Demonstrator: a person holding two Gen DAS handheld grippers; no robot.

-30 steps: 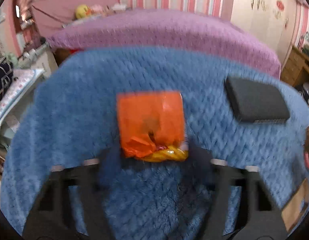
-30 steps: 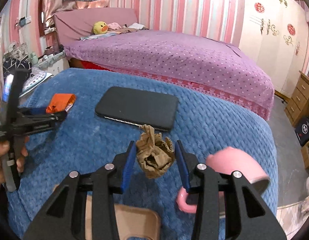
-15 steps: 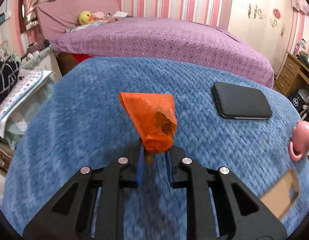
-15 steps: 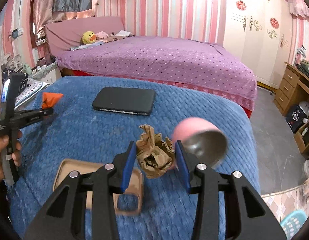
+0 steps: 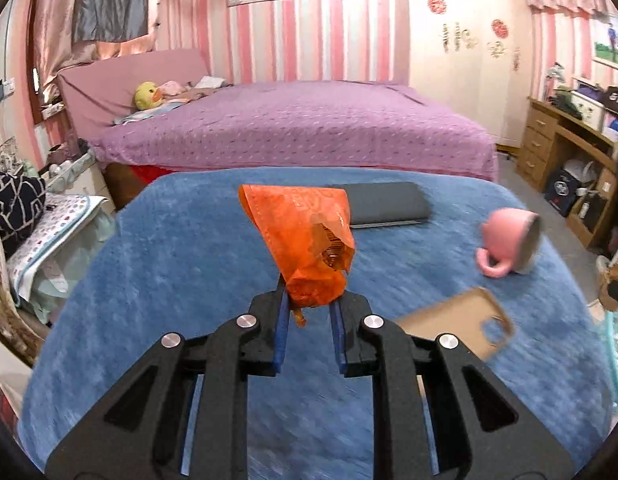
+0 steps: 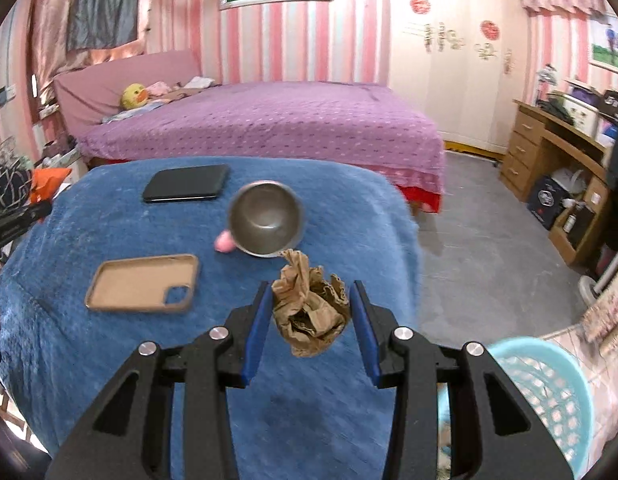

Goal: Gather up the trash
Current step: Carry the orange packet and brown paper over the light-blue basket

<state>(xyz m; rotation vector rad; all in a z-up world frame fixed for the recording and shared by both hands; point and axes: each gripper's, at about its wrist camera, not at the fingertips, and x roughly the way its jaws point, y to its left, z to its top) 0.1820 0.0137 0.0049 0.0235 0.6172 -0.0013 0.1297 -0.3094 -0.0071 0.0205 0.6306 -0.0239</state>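
Observation:
My left gripper (image 5: 309, 312) is shut on an orange plastic wrapper (image 5: 305, 240) and holds it up above the blue blanket (image 5: 181, 264). My right gripper (image 6: 311, 312) is shut on a crumpled brown paper ball (image 6: 311, 312), held above the blanket's (image 6: 109, 340) right part. A light blue mesh basket (image 6: 549, 392) stands on the floor at the lower right, beside the right gripper. The left gripper and its orange wrapper (image 6: 47, 182) show at the far left of the right wrist view.
On the blanket lie a black phone (image 6: 187, 188), a tan phone case (image 6: 143, 282) and a tipped pink mug (image 6: 265, 220). They also show in the left wrist view: phone (image 5: 385, 204), case (image 5: 465, 320), mug (image 5: 509, 240). A purple bed (image 5: 309, 128) stands behind, a wooden desk (image 6: 557, 152) at right.
My left gripper closed on the orange wrapper and lifted it off the blanket. My right gripper rose and pulled back to the right with the paper ball; the basket came into view.

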